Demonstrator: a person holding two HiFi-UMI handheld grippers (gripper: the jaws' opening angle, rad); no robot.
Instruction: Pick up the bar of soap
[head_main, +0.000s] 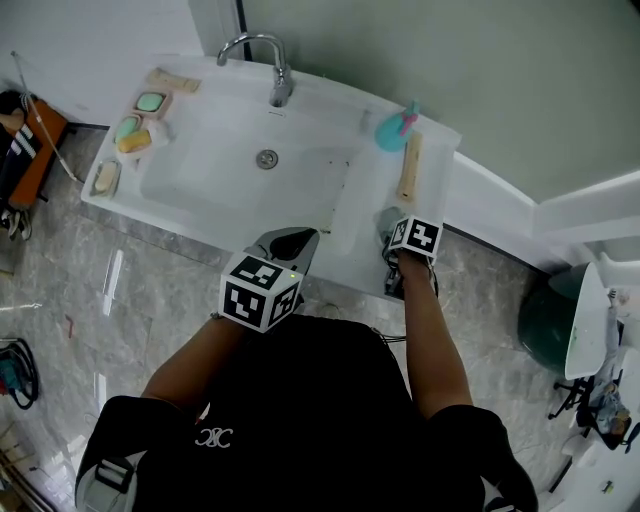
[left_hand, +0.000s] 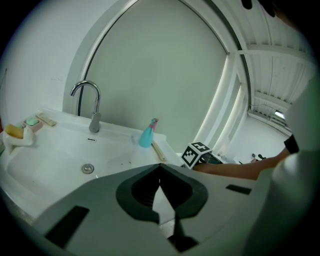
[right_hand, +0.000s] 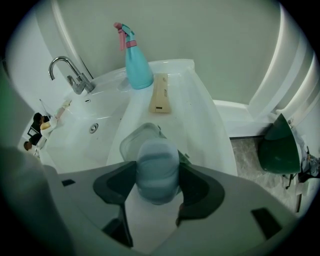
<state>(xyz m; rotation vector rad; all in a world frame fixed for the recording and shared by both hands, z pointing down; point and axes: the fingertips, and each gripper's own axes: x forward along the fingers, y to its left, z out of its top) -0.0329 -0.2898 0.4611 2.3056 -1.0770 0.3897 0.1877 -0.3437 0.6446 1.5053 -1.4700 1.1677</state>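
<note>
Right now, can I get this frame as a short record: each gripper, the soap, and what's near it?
left gripper: jaws together, empty, at the sink's front edge
right gripper: jaws wide, pads on the soap's sides
soap: pale blue bar, at a clear dish on the right ledge; whether it is lifted cannot be told
behind dish: wooden bar, then spray bottle
left ledge: other soaps

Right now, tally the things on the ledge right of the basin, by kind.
spray bottle: 1
tan block: 1
soap bar: 1
clear dish: 1
Total: 4
</note>
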